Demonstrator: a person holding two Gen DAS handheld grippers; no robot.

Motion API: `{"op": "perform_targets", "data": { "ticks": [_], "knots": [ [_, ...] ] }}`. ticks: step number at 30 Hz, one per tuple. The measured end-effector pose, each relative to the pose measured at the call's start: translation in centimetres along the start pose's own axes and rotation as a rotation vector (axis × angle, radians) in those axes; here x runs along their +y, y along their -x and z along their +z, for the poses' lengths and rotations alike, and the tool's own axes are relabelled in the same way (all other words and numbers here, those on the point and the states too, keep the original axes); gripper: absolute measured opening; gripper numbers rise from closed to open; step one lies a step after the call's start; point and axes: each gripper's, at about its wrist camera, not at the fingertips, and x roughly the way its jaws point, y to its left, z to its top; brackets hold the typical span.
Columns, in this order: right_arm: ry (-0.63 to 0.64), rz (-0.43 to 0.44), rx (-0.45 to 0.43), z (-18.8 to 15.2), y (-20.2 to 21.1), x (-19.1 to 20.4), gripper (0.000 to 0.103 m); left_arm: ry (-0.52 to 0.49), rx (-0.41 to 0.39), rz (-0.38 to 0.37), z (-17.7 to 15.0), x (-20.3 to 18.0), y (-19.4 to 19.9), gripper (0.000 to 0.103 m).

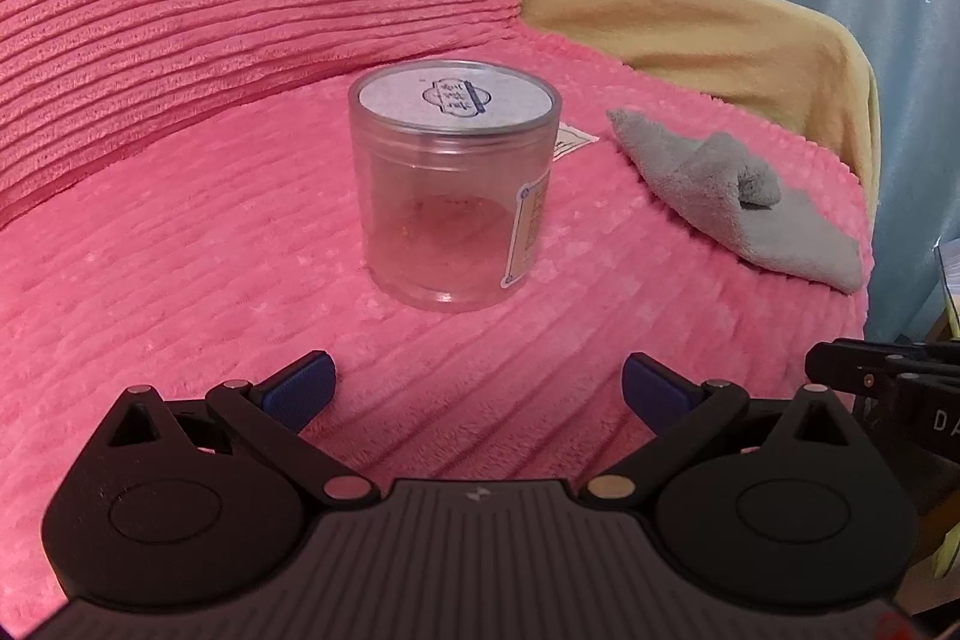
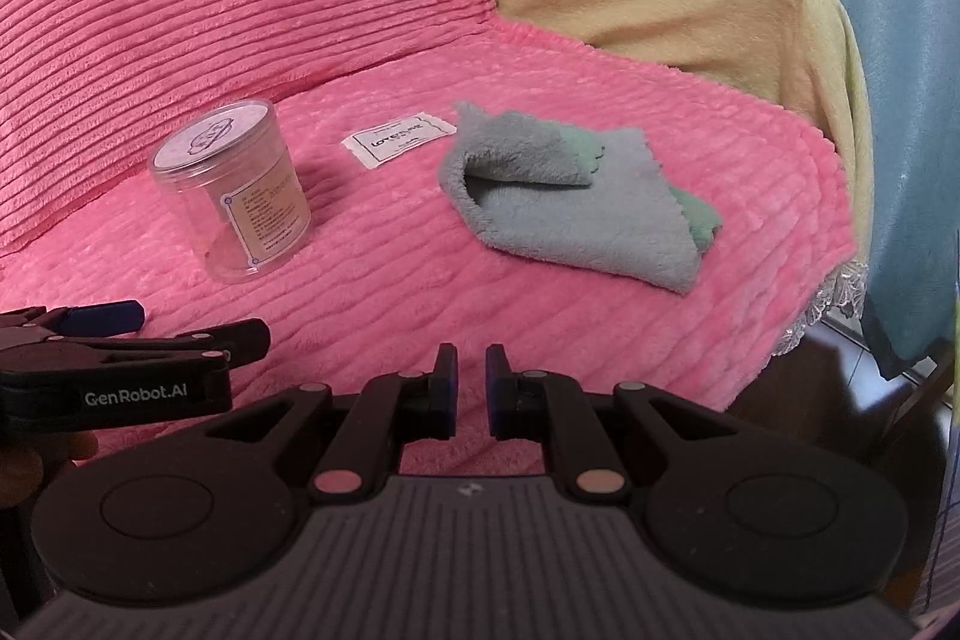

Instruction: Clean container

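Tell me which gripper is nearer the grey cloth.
Right. The right gripper, jaws nearly closed with a small gap, faces the grey cloth, which lies just ahead of it. The left gripper, wide open, sits before the clear container, with the cloth off to its right.

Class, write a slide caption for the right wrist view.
Nearly closed right gripper faces a folded grey cloth; clear jar stands left.
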Motion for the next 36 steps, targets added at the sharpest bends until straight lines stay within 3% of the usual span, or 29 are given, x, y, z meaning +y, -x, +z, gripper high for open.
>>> {"op": "perform_targets", "data": {
  "ticks": [36],
  "knots": [
    [-0.01,0.019,0.023,-0.6,-0.7,0.1,0.009,0.007,0.038,0.043,-0.2,-0.6,-1.3,0.102]
  ]
}}
